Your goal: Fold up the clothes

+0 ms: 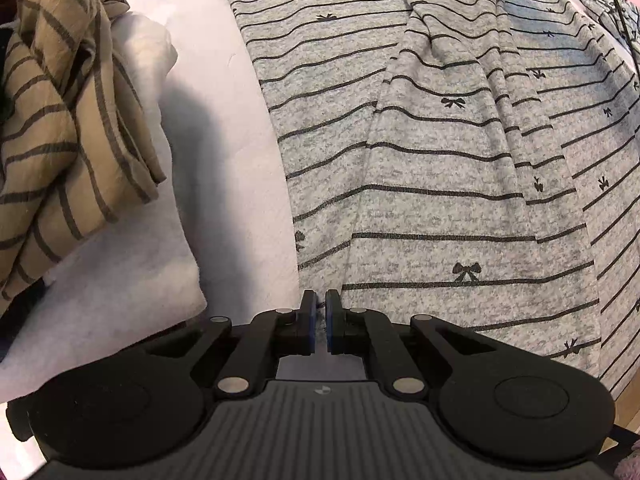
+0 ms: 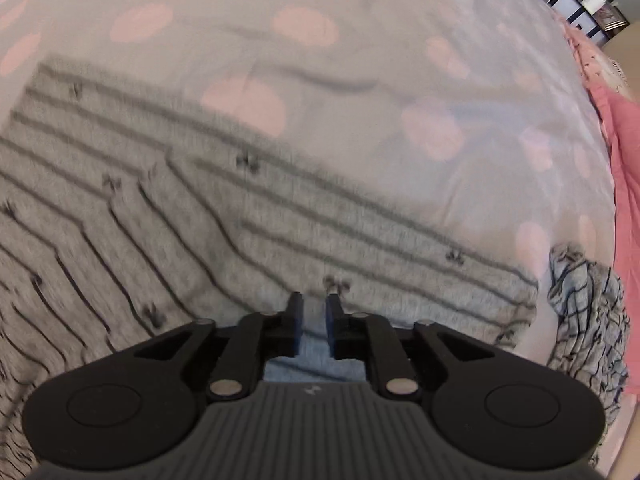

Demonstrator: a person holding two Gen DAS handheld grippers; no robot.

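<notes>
No readable writing anywhere; we only get a small round emblem on our left tongs (image 1: 321, 300) and a pale mark on our right tongs (image 2: 314, 302). The grey marl knit garment (image 1: 440, 152), soft and fuzzy with thin dark stripes and tiny bow prints, lies spread on the bedsheet (image 2: 360, 60), pale with pink dots. Left tongs are nearly together at the garment's edge, holding nothing. Right tongs sit slightly apart over it, empty. Left of the garment, a crumpled tan striped cloth (image 1: 60, 120) rests on white fleece (image 1: 120, 260).
</notes>
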